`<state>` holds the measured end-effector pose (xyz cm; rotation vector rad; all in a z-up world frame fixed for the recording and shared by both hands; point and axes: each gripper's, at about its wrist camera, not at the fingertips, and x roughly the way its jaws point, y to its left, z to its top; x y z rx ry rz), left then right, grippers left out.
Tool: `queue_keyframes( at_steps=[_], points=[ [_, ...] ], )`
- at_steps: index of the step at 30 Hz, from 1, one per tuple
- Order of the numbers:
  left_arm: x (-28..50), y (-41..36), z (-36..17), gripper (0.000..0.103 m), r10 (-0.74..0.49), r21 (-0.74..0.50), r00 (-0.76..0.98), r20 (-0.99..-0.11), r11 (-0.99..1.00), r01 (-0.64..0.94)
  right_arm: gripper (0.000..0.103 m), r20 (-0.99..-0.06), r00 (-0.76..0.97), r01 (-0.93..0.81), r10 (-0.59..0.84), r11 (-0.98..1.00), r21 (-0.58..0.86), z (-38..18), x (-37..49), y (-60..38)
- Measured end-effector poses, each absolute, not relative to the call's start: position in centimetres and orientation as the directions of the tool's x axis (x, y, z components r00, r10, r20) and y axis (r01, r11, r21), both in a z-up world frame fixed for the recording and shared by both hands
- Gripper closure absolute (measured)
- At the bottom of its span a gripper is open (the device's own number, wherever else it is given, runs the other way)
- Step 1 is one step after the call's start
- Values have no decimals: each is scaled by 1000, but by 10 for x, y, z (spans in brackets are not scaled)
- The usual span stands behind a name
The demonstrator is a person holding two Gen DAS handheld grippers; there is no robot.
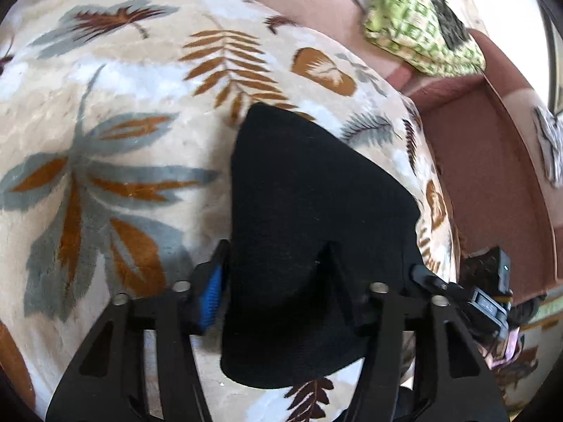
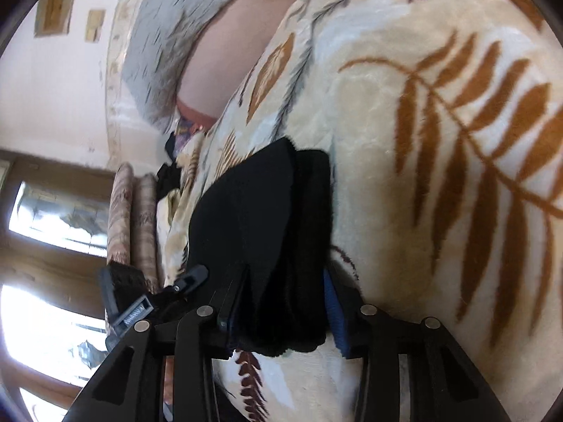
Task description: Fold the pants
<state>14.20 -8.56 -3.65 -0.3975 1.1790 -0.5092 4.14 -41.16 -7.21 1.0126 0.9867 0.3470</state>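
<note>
the black pants (image 1: 309, 218) are lying folded on a leaf-print blanket (image 1: 116, 133). nearest, the left gripper (image 1: 278, 281) is straddling one end of the pants, its jaws apart with the cloth bunched between them. the right gripper (image 2: 281, 302) is clamping its jaws on the pants' thick folded edge (image 2: 278, 246). beyond the pants, a green cloth (image 1: 422, 24) is sitting past the blanket.
</note>
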Motion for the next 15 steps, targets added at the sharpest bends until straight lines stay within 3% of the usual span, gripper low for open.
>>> queue_keyframes(
  at_steps=[2, 5, 9, 13, 15],
  points=[
    [139, -80, -29, 44, -562, -539, 327, -760, 826, 167, 64, -602, 596, 199, 532, 628, 752, -48, 31, -413],
    [127, -68, -3, 44, -541, -520, 455, -707, 834, 185, 64, -656, 630, 83, 416, 804, 589, -6, 20, -392],
    [114, -75, 19, 44, -667, -583, 463, -584, 741, 333, 64, -716, 589, -109, 374, 915, 389, 23, 15, -342],
    [124, -110, -23, 44, -642, -555, 252, -724, 760, 339, 63, -840, 457, -137, 293, 956, 259, -10, 22, -322],
    [125, -112, -19, 43, -641, -550, 272, -717, 761, 344, 61, -828, 467, -126, 311, 950, 286, -15, 20, -331]
  ],
)
